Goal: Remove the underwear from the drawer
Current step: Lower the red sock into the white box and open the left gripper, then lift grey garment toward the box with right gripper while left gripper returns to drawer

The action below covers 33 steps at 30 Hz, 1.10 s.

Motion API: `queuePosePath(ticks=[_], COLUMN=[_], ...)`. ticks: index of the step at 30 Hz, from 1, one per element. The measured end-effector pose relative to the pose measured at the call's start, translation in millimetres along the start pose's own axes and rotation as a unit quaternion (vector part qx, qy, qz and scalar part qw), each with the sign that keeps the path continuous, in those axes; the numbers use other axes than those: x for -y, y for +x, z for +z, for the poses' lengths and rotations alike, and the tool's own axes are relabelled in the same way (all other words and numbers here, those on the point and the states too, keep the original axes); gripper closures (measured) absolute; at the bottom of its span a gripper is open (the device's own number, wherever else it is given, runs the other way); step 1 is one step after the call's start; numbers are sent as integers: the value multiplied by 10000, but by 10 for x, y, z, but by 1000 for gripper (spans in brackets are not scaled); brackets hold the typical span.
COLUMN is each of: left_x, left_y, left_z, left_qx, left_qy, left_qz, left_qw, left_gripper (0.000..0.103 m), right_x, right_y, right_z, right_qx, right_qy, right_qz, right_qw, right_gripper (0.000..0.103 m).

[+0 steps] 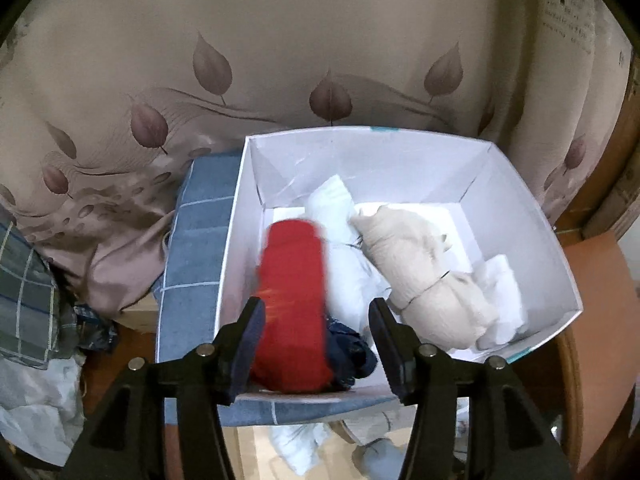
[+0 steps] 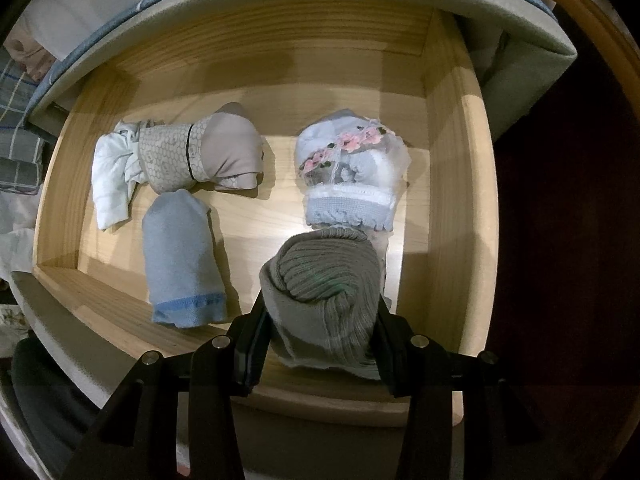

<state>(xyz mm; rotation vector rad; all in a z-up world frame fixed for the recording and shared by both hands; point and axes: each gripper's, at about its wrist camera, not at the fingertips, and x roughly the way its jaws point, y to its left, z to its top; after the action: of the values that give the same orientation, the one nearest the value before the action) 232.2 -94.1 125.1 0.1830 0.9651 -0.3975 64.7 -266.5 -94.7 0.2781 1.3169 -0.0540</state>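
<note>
In front of my left gripper (image 1: 318,320) stands a white cardboard box (image 1: 532,216), open on top, with smooth flat walls. In it lie a red roll (image 1: 292,296) of soft cloth, a dark blue crumpled piece (image 1: 352,354) beside it, a white bundle (image 1: 344,240) in the middle, a beige bundle (image 1: 424,276) tied by a thin band, and one more white piece (image 1: 502,284) in the right corner. The red roll is between my left fingers, but the jaws stand wide — on the right side I see a clear gap, on the left I cannot tell if the pad touches. My right gripper (image 2: 320,316) is over the wooden drawer (image 2: 452,168), pale and with visible grain, and it is closed on a grey ribbed roll (image 2: 328,292), knitted and thick. On the drawer floor remain three rolls of underwear: a beige patterned one (image 2: 192,156) with white cloth at its end, a light blue one (image 2: 180,268) with a darker hem, and a pale blue lace one (image 2: 348,172) with pink flowers — all lying apart from my grippers.
</note>
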Motion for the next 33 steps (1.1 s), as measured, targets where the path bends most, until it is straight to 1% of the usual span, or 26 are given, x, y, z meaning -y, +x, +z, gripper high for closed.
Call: queuePosePath(ticks=[3, 5, 7, 10, 13, 16, 19, 21, 24, 27, 33], left_x=[-31, -74, -107, -193, -286, -388, -453, -484, -467, -407, -303], left_y=[-181, -305, -388, -485, -494, -441, -342, -230, -66, 54, 186], left_z=[-22, -94, -171, -390, -627, -968, -1269, -1499, -1785, -1989, -2226], left_qx=[163, 239, 240, 185, 109, 22, -78, -189, -332, -402, -427], left_qy=[-57, -76, -72, -86, -76, -158, -324, -524, -612, -596, -479], left_qz=[2, -61, -68, 64, 234, 456, 522, 531, 630, 725, 809], left_qw=[9999, 9997, 9997, 9998, 9996, 9988, 9981, 9970, 9956, 9948, 9947], left_gripper=[46, 46, 46, 46, 46, 46, 46, 46, 46, 46, 46], right_x=[-20, -31, -34, -44, -67, -88, -92, -88, -91, -116, -129], right_y=[7, 15, 19, 23, 28, 29, 17, 19, 12, -2, -32], right_z=[3, 9, 17, 22, 18, 21, 26, 28, 13, 4, -5], right_qx=[-16, -34, -37, -35, -23, -3, 42, 54, 85, 127, 231], right_qy=[-8, -18, -9, 3, -11, -40, -58, -54, -68, -81, -71], right_qz=[-26, -32, -46, -79, -125, -194, -258, -265, -325, -402, -470], right_qw=[10000, 10000, 10000, 10000, 9999, 9998, 9996, 9996, 9994, 9991, 9986], right_gripper=[60, 60, 60, 60, 60, 60, 60, 60, 60, 60, 60])
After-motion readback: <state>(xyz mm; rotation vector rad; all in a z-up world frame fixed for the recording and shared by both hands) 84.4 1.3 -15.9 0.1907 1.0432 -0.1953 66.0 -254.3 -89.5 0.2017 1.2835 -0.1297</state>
